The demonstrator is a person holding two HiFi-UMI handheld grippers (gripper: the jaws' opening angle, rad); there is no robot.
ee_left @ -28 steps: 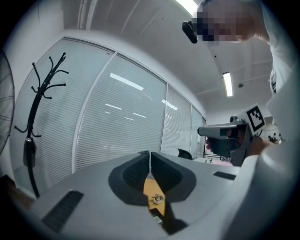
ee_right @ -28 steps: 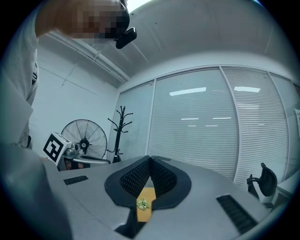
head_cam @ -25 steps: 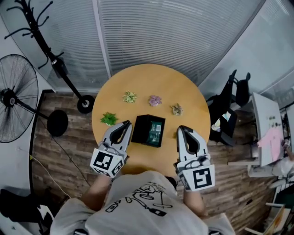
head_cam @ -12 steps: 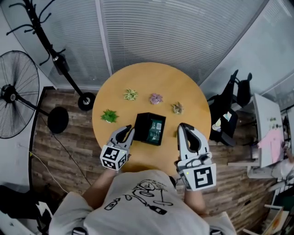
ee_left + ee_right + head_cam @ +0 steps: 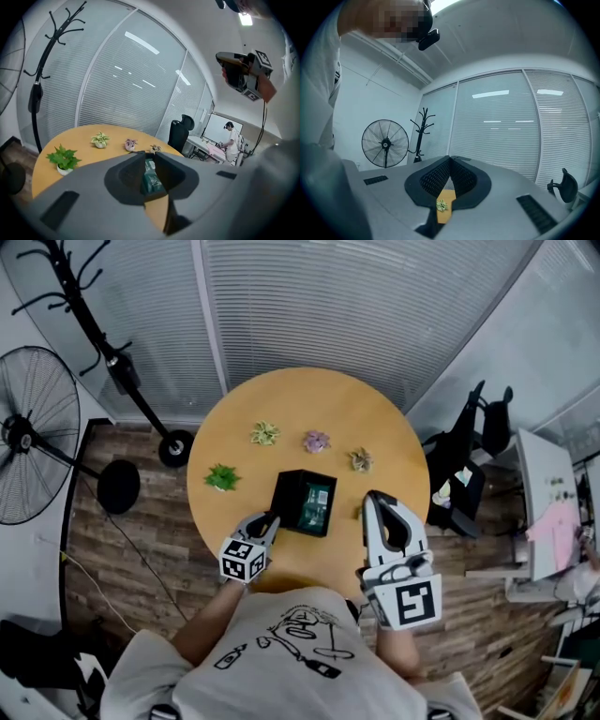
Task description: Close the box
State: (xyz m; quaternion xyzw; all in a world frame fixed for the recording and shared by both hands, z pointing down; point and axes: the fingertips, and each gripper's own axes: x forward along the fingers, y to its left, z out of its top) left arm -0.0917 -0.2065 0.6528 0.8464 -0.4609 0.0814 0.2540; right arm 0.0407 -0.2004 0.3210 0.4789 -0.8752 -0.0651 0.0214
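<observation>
A black box (image 5: 302, 503) stands open on the round wooden table (image 5: 366, 418), with green and white contents on its right side. My left gripper (image 5: 270, 518) is low over the table at the box's near left corner. Its jaws have just been opening and hold nothing. In the left gripper view, the left gripper (image 5: 150, 155) shows a narrow gap, and the box's green contents (image 5: 150, 174) lie beyond it. My right gripper (image 5: 373, 499) hovers higher, at the box's right. In its own view the right gripper (image 5: 450, 159) has its tips together and empty.
Several small potted plants stand behind the box: a green one (image 5: 222, 479), a pale one (image 5: 265, 435), a purple one (image 5: 316, 442) and a tan one (image 5: 360, 461). A floor fan (image 5: 28, 432), a coat stand (image 5: 103, 343) and an office chair (image 5: 478, 427) surround the table.
My left gripper has sunk toward the table and closed in on the box's near left corner. Its view has tipped from the ceiling to the table, and its jaws have parted. The right gripper has stayed put.
</observation>
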